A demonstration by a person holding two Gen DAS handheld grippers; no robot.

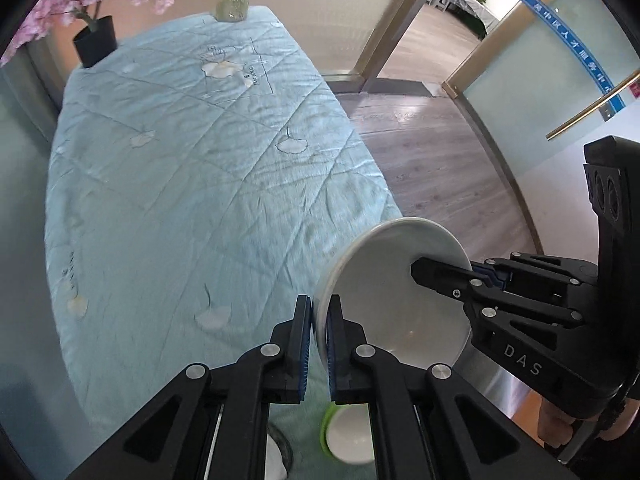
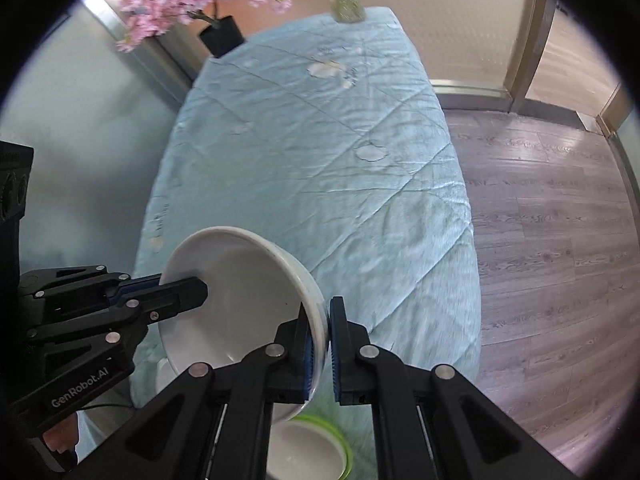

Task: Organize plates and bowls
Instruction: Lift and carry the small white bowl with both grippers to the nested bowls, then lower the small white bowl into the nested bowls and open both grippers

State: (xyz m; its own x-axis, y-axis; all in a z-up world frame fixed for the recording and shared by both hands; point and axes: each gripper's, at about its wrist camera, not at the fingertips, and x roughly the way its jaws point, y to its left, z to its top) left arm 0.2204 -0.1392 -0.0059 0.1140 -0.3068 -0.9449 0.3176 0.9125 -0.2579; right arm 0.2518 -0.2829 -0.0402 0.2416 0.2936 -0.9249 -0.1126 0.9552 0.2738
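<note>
White bowl (image 1: 384, 300) is hanging tilted in the air above the near end of the desk (image 1: 192, 184), pinched on two opposite sides of its rim. Left tongs (image 1: 319, 320) are clamping the rim w/ blue pads either side; right tongs (image 2: 323, 322) are doing the same on the opposite rim. In left-wrist view, right tongs (image 1: 424, 270) are reaching in from the right, one finger lying inside the bowl. In right-wrist view, the bowl (image 2: 240, 300) is showing its inside, and left tongs (image 2: 192, 290) are coming in from the left.

Just below the white bowl, a green-rimmed bowl (image 2: 316, 446) is sitting at the near desk edge, partly hidden behind the tongs. Beyond the white bowl the blue quilted cover is lying bare and wide up to the far end, where a glass vase (image 1: 232, 2) and a black pot w/ pink blossoms (image 1: 95, 40) are standing. To the right of the bowl the desk edge is dropping to wood floor (image 2: 540, 240).

Only left-wrist view is showing the doorway (image 1: 432, 28) w/ blue sign strip. Only right-wrist view is showing the "GenRobot.AI" lettering on the left tool.
</note>
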